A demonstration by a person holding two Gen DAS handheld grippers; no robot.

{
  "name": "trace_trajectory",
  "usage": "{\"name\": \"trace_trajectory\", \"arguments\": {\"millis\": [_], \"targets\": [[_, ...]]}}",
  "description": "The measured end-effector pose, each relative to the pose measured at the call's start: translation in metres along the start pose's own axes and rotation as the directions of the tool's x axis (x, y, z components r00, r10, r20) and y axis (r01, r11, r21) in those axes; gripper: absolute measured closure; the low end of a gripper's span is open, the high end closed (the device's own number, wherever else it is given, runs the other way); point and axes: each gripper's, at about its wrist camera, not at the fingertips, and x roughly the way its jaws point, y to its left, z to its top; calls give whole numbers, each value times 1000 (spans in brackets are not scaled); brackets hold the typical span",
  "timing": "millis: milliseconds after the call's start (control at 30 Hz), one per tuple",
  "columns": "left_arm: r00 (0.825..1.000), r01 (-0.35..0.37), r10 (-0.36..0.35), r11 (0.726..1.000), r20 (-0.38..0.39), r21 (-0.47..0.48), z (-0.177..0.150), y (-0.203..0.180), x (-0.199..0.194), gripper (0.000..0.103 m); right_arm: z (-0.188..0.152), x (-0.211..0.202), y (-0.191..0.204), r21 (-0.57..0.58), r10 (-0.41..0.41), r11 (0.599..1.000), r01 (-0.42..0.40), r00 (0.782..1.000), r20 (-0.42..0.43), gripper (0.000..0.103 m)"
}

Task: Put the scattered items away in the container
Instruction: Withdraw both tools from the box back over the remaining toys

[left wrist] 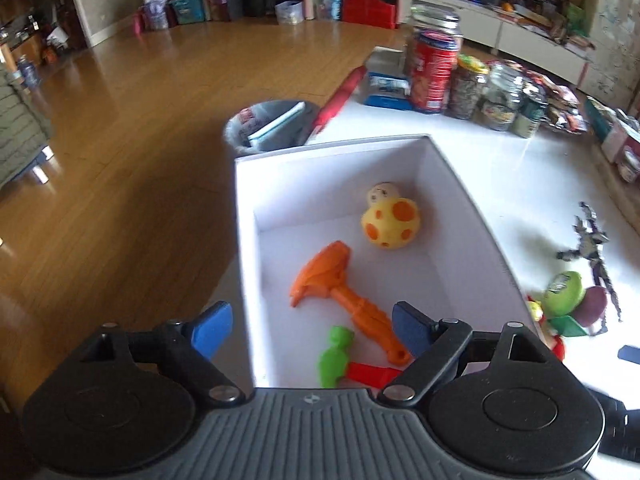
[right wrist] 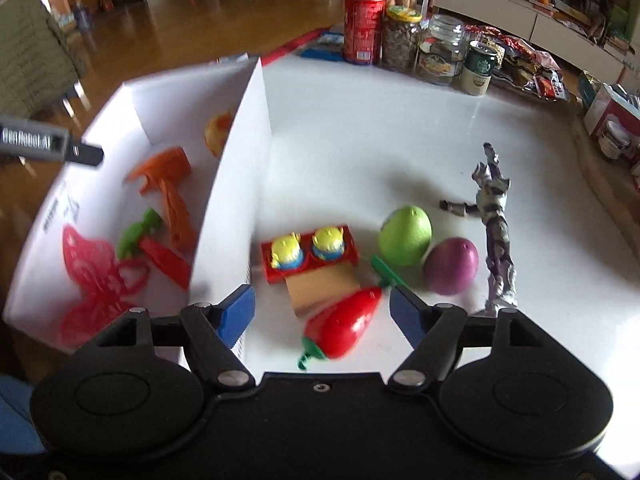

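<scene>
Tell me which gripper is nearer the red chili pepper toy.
Right. The right gripper hangs open directly over the red chili pepper toy, fingers on either side. The left gripper is open over the white box, across its wall from the pepper.

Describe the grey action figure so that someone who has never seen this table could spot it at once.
Start at the white box on the white table, then look past its right wall to the loose toys. Furthest right, beyond the green fruit and purple fruit, lies the grey action figure. It is the only thin, metallic, limbed shape among round, bright toys.
</scene>
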Motion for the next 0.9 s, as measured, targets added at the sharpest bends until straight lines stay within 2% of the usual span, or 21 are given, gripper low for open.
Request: {"name": "trace_trajectory", "arguments": {"millis": [100,233,400,500,567,667,767,900], "targets": [[1000,3,-3,1000,-5,-23,1,11,1,15,-17,5,16,-44,13,999,-16,998,-58,31],[999,27,-27,999,25,-19,1,10,-10,15,-31,8,50,-114,4,993,-11,998,-59,33],[995,55,-57,998,82,26,0,-4,-29,15,-34,17,92,-138,119,982,-126,991,-56,33],[992,88,-94,993,86,79,-6,-22,-36,15,-30,16,102,-138,130,981,-134,991,-36,33],[988,114,-126,985,88,131,-12,-37,-43,15,-30,9,95,-132,128,983,-129,992,-18,33],[980,156,-176,971,97,182,-21,-62,-52,12,-35,-5,68,-108,85,991,-83,996,11,33],[970,211,-231,954,77,213,-27,-89,-54,11,-44,-14,27,-49,15,999,-13,999,28,32],[965,231,-255,933,53,277,-37,-128,-49,11,-52,-17,-36,81,-85,993,81,995,53,32]]}}
